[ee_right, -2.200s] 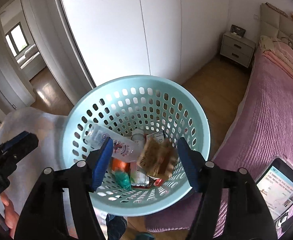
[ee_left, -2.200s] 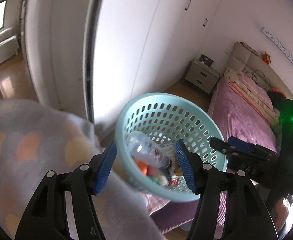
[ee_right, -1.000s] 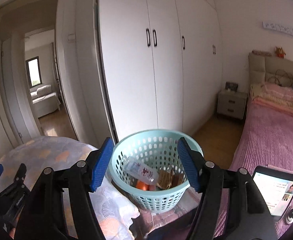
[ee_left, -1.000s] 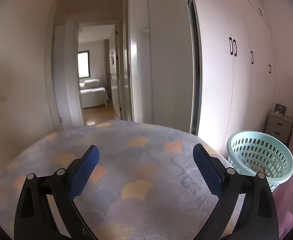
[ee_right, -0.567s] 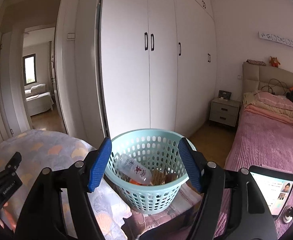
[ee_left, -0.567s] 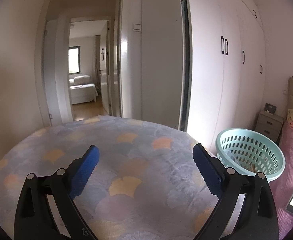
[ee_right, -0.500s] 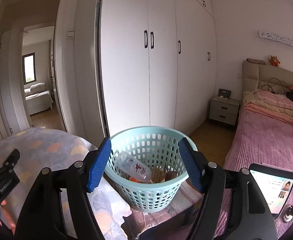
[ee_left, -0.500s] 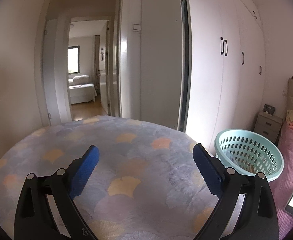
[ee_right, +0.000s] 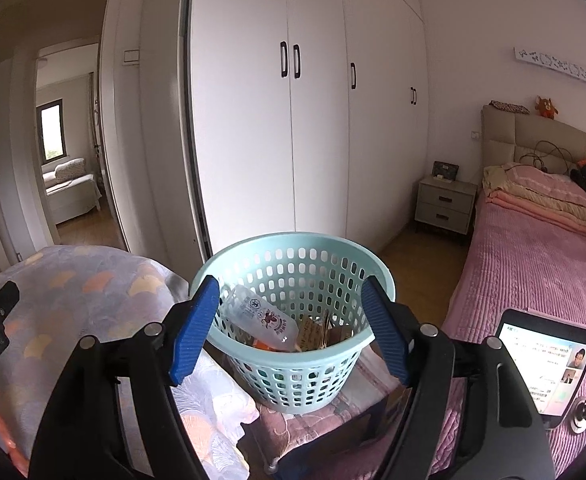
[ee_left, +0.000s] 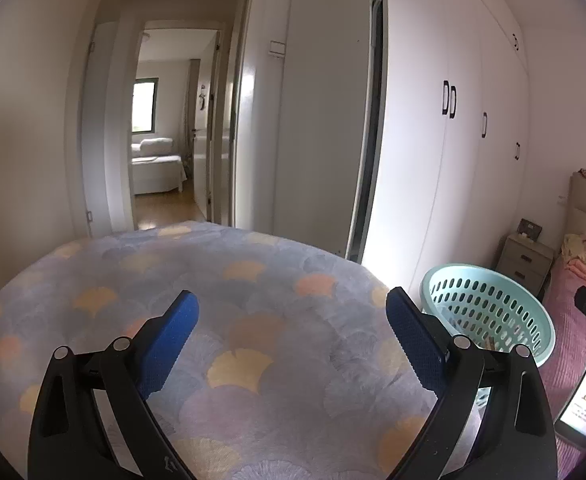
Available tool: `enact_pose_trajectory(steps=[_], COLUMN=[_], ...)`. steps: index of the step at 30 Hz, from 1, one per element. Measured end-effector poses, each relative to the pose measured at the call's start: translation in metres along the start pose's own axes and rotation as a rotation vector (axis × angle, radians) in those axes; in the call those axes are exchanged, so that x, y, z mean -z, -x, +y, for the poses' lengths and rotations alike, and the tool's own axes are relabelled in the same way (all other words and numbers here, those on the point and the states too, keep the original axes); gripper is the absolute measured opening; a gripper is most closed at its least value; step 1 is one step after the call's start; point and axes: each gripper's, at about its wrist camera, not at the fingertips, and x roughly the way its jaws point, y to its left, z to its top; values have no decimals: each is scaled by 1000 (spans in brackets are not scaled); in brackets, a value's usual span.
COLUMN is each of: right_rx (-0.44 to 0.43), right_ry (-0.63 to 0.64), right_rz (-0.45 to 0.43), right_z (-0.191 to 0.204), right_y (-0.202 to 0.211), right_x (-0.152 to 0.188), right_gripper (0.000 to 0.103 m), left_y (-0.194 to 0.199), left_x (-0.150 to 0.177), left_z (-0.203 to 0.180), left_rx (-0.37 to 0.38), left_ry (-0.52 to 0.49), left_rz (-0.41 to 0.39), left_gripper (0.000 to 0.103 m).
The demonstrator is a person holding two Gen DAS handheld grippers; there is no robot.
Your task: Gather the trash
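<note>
Trash sits in the basket [ee_right: 293, 312], a bottle [ee_right: 259, 316] leaning on wrappers. My right tongs [ee_right: 289, 330] gape wide and empty just before it; my left tongs [ee_left: 289, 340] hang open and empty over the blanket [ee_left: 221, 320]. I judge a careless nudge could tip the basket off its small stool [ee_right: 333, 420].
</note>
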Motion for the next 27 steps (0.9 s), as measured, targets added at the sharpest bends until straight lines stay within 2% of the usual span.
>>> enact_pose_trajectory(steps=[8, 15, 27], right_rx=[-1, 1, -1], right_ry=[-15, -19, -20], right_rz=[5, 5, 4], right_z=[-2, -5, -6], right_y=[2, 2, 3], right_x=[-3, -3, -3], right_gripper=[70, 70, 70], left_y=[-1, 2, 2], left_x=[0, 1, 0], left_z=[3, -5, -3], left_rx=[-1, -8, -6], left_ry=[19, -24, -16], left_rz=[6, -10, -6], left_gripper=[92, 92, 92])
